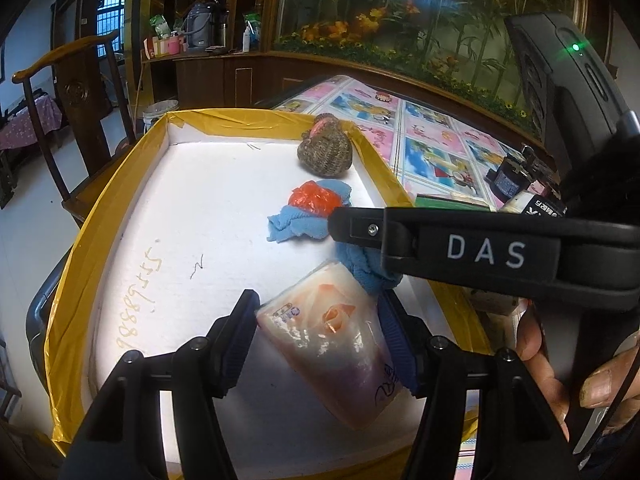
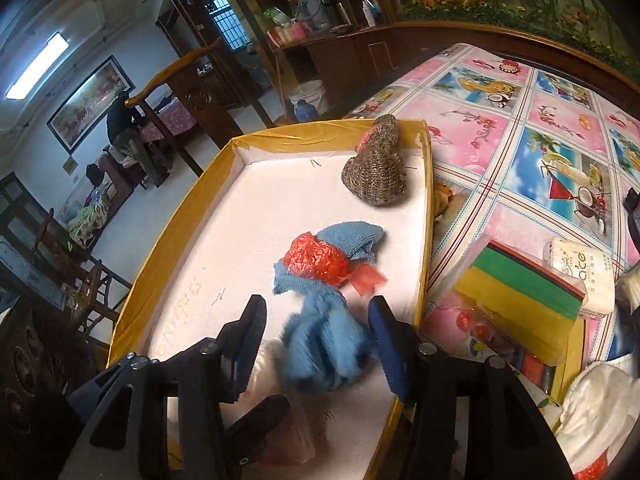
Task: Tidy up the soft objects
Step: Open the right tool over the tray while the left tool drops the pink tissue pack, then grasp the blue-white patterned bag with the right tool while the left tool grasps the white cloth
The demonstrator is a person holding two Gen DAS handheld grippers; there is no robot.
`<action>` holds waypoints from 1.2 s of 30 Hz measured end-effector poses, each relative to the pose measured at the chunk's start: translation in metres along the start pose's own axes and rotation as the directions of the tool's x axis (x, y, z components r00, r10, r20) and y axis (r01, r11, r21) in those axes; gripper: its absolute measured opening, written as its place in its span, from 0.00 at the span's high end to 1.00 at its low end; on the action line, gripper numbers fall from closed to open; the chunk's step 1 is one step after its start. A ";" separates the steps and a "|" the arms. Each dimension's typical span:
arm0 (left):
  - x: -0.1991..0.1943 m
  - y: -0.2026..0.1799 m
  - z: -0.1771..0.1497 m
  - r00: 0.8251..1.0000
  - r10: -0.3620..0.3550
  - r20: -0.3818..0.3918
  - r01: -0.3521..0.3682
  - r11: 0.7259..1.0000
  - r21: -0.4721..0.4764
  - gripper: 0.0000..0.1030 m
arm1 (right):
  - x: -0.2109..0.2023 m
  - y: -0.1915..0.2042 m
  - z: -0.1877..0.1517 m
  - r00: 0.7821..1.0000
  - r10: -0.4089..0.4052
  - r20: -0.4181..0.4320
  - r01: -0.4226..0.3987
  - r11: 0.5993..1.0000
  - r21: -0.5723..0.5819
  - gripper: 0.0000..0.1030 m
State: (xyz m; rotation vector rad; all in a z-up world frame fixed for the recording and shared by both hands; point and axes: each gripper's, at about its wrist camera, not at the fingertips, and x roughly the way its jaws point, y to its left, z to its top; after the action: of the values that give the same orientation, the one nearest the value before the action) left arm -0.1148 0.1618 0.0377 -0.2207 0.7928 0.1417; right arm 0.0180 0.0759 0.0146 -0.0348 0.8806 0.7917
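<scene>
A white foam tray with yellow taped rim (image 1: 120, 184) (image 2: 192, 200) holds soft things. My left gripper (image 1: 320, 320) is shut on a pink tissue pack (image 1: 336, 344), held just above the tray's near right part. My right gripper (image 2: 316, 328) is open, its jaws either side of a blue cloth (image 2: 324, 344) (image 1: 368, 268) that lies blurred on the tray. Farther in lies a blue cloth bundle with crumpled red plastic (image 1: 314, 200) (image 2: 320, 258). A brown knitted piece (image 1: 325, 151) (image 2: 376, 176) sits at the tray's far right corner. The right gripper's body crosses the left wrist view (image 1: 480, 248).
The tray sits on a table with a pink and blue picture cloth (image 2: 520, 128). To its right lie stacked coloured sponges (image 2: 524, 292), a white tissue pack (image 2: 580, 276) and white cloth (image 2: 600, 412). A wooden chair (image 1: 80, 92) stands beyond the tray's left side.
</scene>
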 end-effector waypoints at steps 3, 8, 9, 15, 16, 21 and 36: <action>-0.002 -0.001 0.000 1.000 -0.003 0.004 0.003 1.000 0.002 0.40 | -0.009 0.002 0.000 0.999 -0.022 0.033 0.022 1.000 -0.015 0.34; -0.008 -0.001 0.003 1.000 0.001 0.022 -0.001 1.000 -0.002 0.32 | -0.030 -0.005 -0.003 0.998 0.006 0.067 -0.006 1.000 0.011 0.34; -0.010 -0.001 0.003 1.000 -0.001 0.027 0.001 1.000 -0.004 0.31 | -0.035 -0.008 -0.004 0.997 0.010 0.075 -0.012 1.000 0.017 0.34; -0.018 -0.012 0.005 0.999 0.002 0.047 -0.003 1.000 0.013 0.31 | -0.073 -0.028 -0.014 0.991 0.023 0.131 -0.030 0.998 0.051 0.34; -0.019 -0.015 0.005 0.999 0.000 0.050 -0.001 1.000 0.019 0.31 | -0.079 -0.032 -0.016 0.990 0.024 0.140 -0.033 0.998 0.056 0.34; -0.024 -0.033 0.003 0.998 -0.009 0.059 0.005 0.998 0.067 0.31 | -0.117 -0.059 -0.032 0.981 0.006 0.192 -0.023 0.996 0.085 0.34; -0.009 -0.115 0.016 0.990 -0.143 -0.013 0.142 0.960 0.241 0.22 | -0.215 -0.194 -0.111 0.943 -0.153 0.294 0.030 0.923 0.385 0.32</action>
State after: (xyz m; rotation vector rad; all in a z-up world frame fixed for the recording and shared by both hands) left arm -0.0862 0.0543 0.0712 -0.0468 0.7793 -0.0909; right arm -0.0152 -0.2310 0.0381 0.3803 0.7016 0.5087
